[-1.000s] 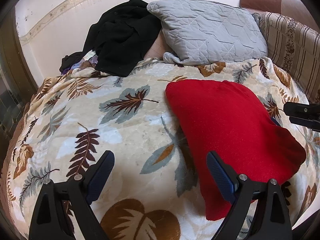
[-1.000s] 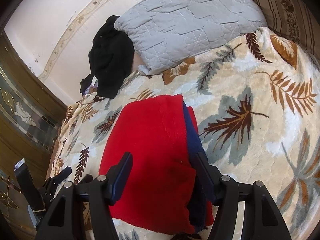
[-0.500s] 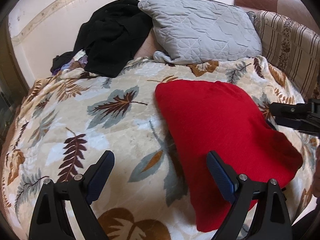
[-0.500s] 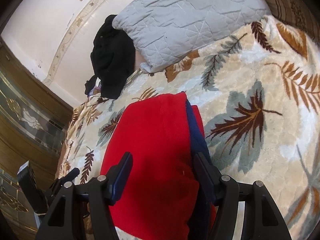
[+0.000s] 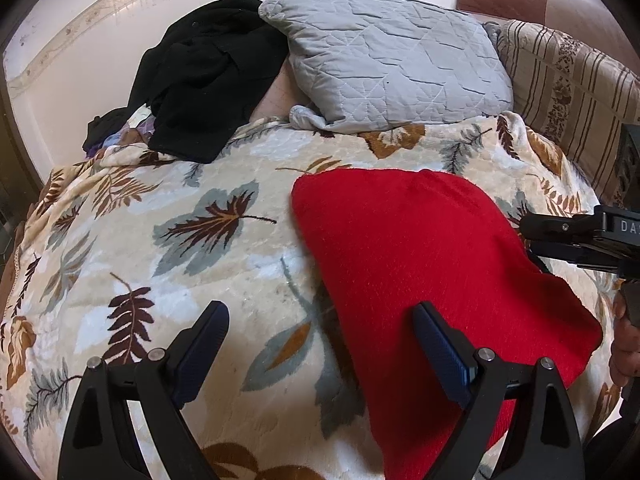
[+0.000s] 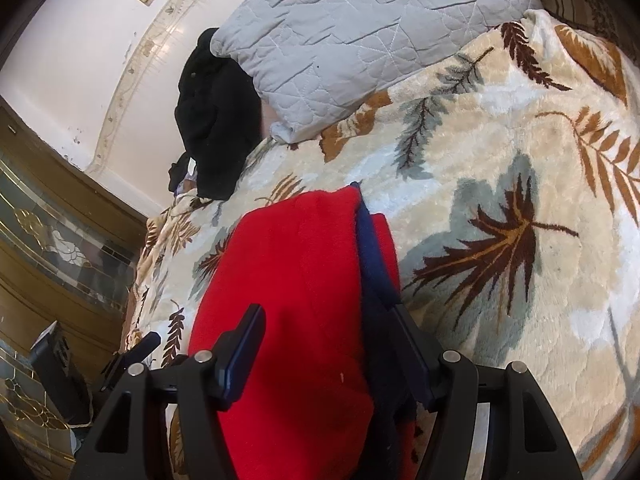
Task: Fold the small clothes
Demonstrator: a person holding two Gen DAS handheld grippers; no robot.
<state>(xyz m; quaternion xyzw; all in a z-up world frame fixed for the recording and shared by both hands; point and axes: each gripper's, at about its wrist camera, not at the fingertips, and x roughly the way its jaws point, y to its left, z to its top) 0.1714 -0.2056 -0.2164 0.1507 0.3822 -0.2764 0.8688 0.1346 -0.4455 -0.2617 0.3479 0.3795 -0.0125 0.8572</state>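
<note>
My right gripper (image 6: 328, 356) straddles the red garment's (image 6: 296, 300) lower-centre edge, fingers apart, gripping nothing; left gripper (image 5: 320, 344) likewise empty.

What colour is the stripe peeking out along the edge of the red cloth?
Dark blue. The stripe shows best in the right wrist view, running along the red cloth.

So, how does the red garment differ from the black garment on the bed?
The red garment lies spread flat and smooth on the blanket; the black garment sits in a crumpled heap. The red one lies close to both grippers; the black one is far back by the wall, touching the grey pillow. The red one shows a dark blue layer at its edge; the black one is plain. Both are soft clothes.
</note>
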